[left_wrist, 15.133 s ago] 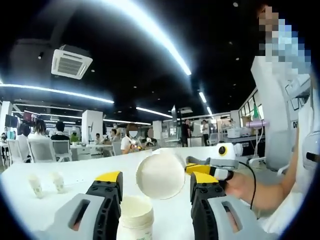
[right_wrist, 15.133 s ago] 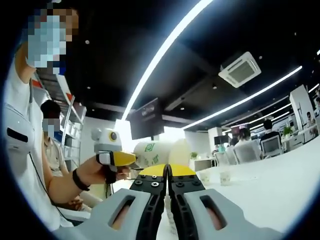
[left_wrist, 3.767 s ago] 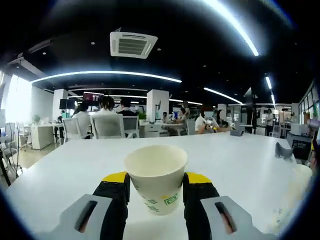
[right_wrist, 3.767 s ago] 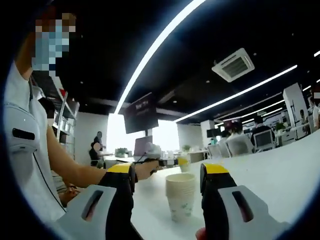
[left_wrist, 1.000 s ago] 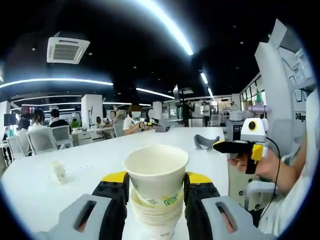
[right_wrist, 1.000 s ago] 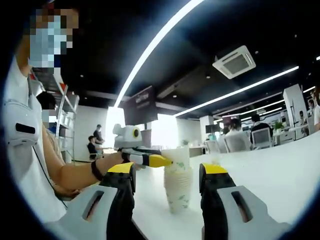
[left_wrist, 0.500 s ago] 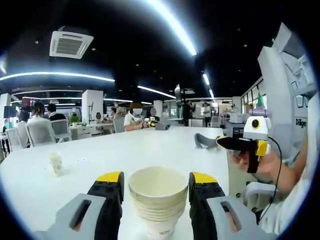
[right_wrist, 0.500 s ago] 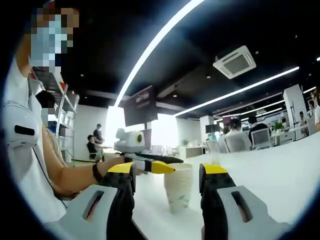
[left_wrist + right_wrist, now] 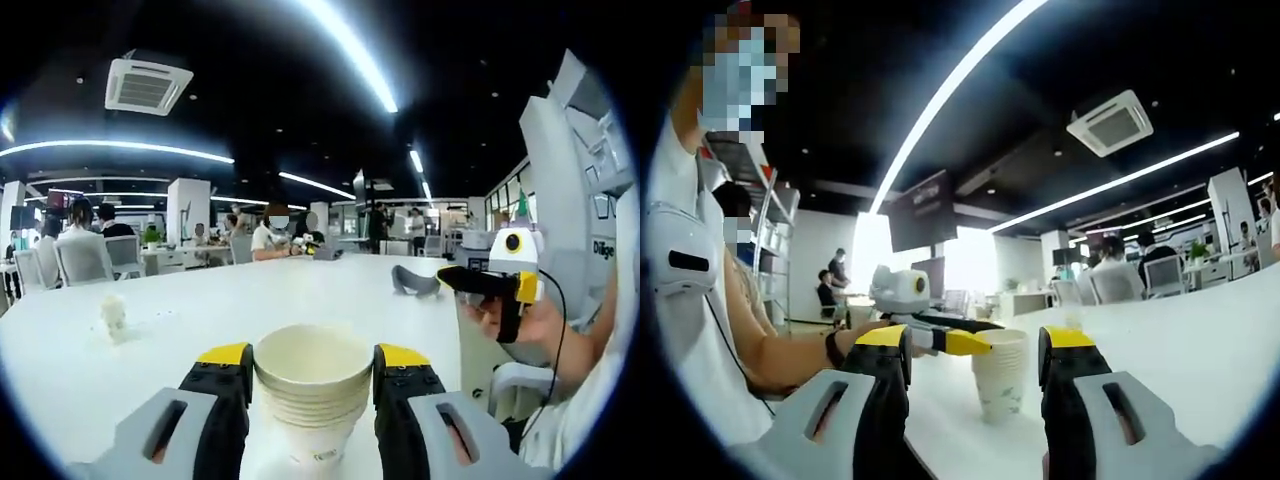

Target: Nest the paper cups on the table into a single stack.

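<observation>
So in the left gripper view we're looking at the stack of nested white paper cups (image 9: 313, 395) sitting upright at the bottom centre of the frame, on the big white table (image 9: 200, 310). Our left gripper (image 9: 312, 372) is sitting around it with its yellow-tipped black fingers (image 9: 224, 360) spread, one on each side of the stack. They're right beside the cup rims, but we can't tell if they're actually touching.

Over at the right of that frame, a hand (image 9: 525, 320) is holding the right gripper (image 9: 478, 285) up off the table, well apart from the stack. One small white cup (image 9: 113, 316) is standing alone at the left, far across the table.

In the right gripper view, the stack (image 9: 1000, 375) is showing at lower centre, between the spread fingers (image 9: 1065, 345) of the right gripper (image 9: 975, 345). The left gripper (image 9: 955, 340) is coming in from the left of the frame, its yellow tips level with the stack's rim.
</observation>
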